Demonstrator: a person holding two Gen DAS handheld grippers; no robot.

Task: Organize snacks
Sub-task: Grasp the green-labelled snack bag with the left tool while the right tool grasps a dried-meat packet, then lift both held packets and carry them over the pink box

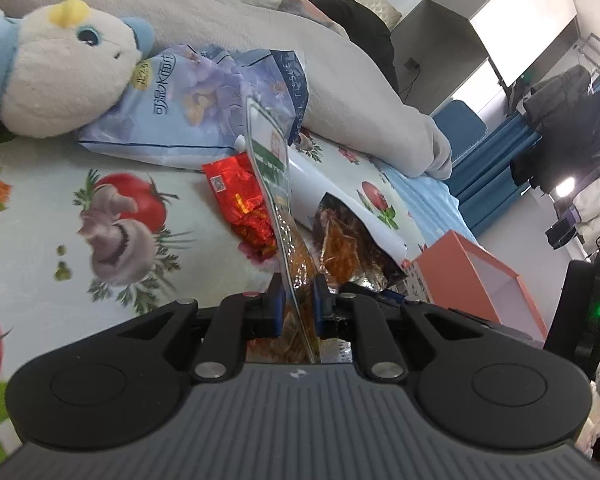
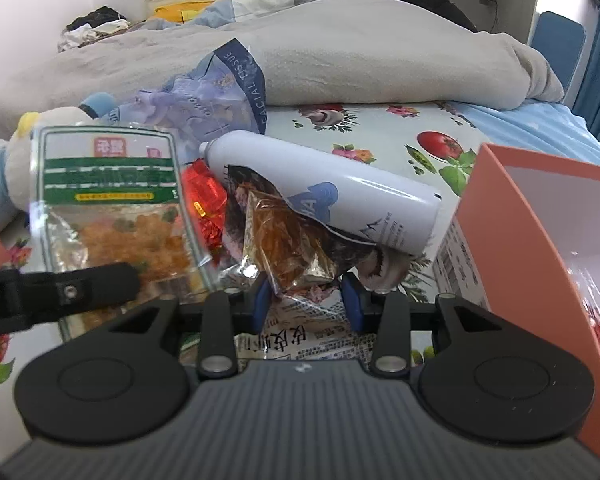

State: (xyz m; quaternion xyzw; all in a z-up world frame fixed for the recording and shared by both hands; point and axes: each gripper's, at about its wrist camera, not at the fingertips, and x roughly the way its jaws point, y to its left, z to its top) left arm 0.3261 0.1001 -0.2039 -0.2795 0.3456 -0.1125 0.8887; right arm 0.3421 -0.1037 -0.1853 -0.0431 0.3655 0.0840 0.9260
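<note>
My left gripper is shut on the lower end of a clear snack bag with a green-and-white label. The bag shows edge-on there and face-on in the right wrist view, lifted off the sheet. My right gripper is shut on a dark foil snack bag with orange pieces, also seen in the left wrist view. A red foil packet lies on the bed between them. The open orange box stands just right of my right gripper.
A white spray can lies behind the dark bag and partly over it. A blue facial-tissue pack and a blue-and-white plush toy sit at the back left. A grey duvet runs along the far side of the vegetable-print sheet.
</note>
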